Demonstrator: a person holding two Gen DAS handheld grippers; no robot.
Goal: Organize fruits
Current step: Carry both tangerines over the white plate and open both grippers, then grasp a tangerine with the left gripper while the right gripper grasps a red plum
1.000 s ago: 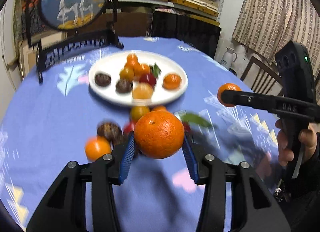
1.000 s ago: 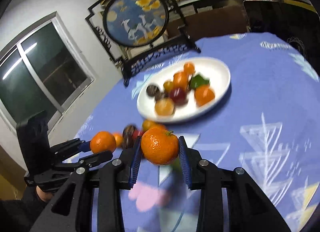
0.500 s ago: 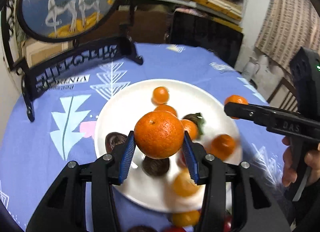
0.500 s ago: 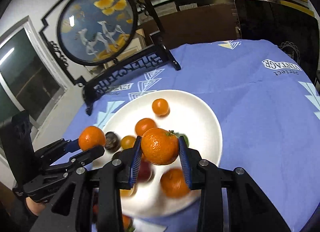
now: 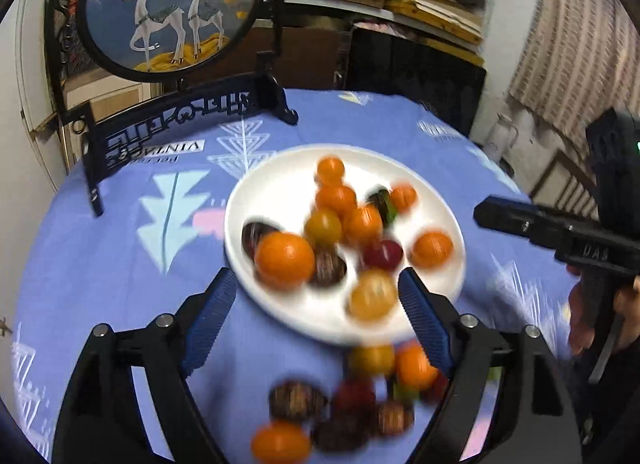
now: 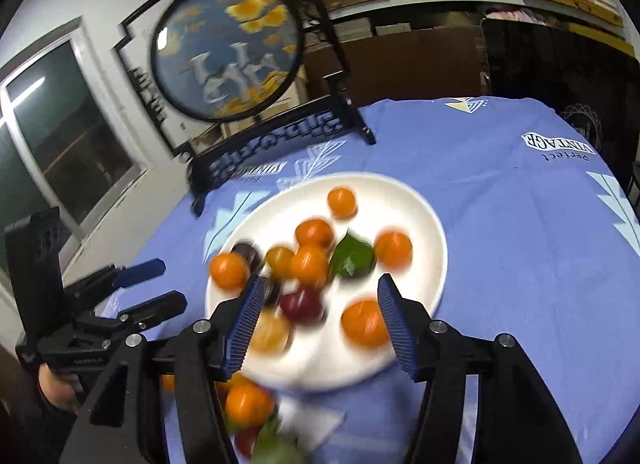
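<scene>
A white plate (image 5: pixel 280 192) (image 6: pixel 400 192) on the blue tablecloth holds several oranges, small yellow and red fruits, dark round fruits and a green leafy one (image 6: pixel 352 256). A large orange (image 5: pixel 285 260) lies at the plate's left edge, also in the right wrist view (image 6: pixel 229 270). Another orange (image 6: pixel 366 322) lies at the plate's near right. My left gripper (image 5: pixel 316 318) is open and empty above the plate's near rim. My right gripper (image 6: pixel 320 324) is open and empty over the plate. Loose fruits (image 5: pixel 344 404) lie on the cloth in front of the plate.
A round painted screen on a black stand (image 5: pixel 172 8) (image 6: pixel 228 52) stands at the table's far left. The right gripper's body (image 5: pixel 560 232) is to the right of the plate. The left gripper's body (image 6: pixel 100 312) is to the left. Shelves and a curtain are behind.
Both grippers opened and let go of their oranges, which now lie on the plate. Both grippers pulled back slightly toward the near rim.
</scene>
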